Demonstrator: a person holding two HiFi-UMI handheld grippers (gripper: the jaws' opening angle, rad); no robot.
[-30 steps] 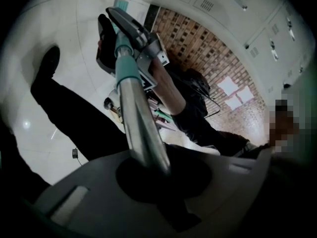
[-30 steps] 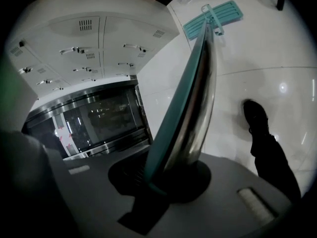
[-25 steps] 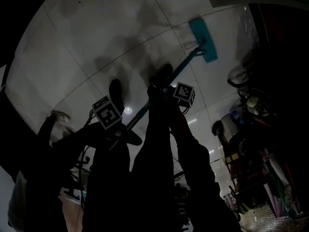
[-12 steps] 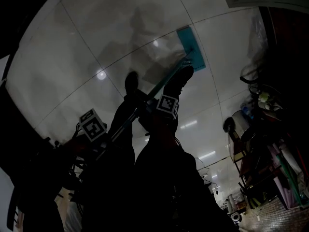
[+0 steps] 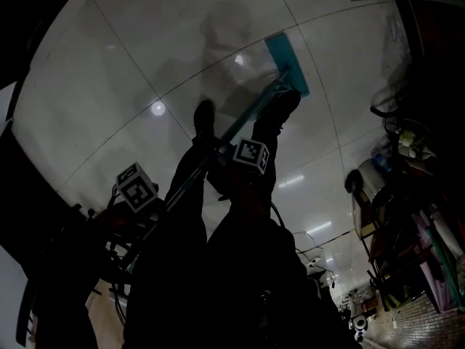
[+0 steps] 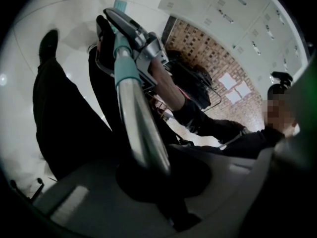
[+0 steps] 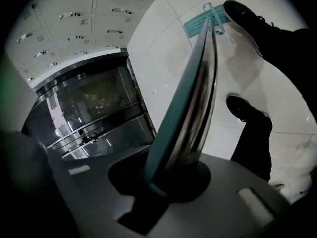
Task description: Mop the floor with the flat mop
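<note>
The flat mop's teal head lies flat on the white tiled floor at the upper right of the head view. Its metal handle slants down-left through both grippers. My right gripper, higher on the pole, is shut on the mop handle; the mop head shows beyond it. My left gripper, lower down, is shut on the mop handle too. Both of the person's shoes stand near the handle.
Cluttered shelves with bottles and tools line the right side. Lockers and a glass door stand along the wall. A brick wall and more lockers are behind. Dark items sit at lower left.
The mop head has slid slightly farther up the floor and the right gripper has shifted a little with it. The person's feet have stepped forward since a second ago.
</note>
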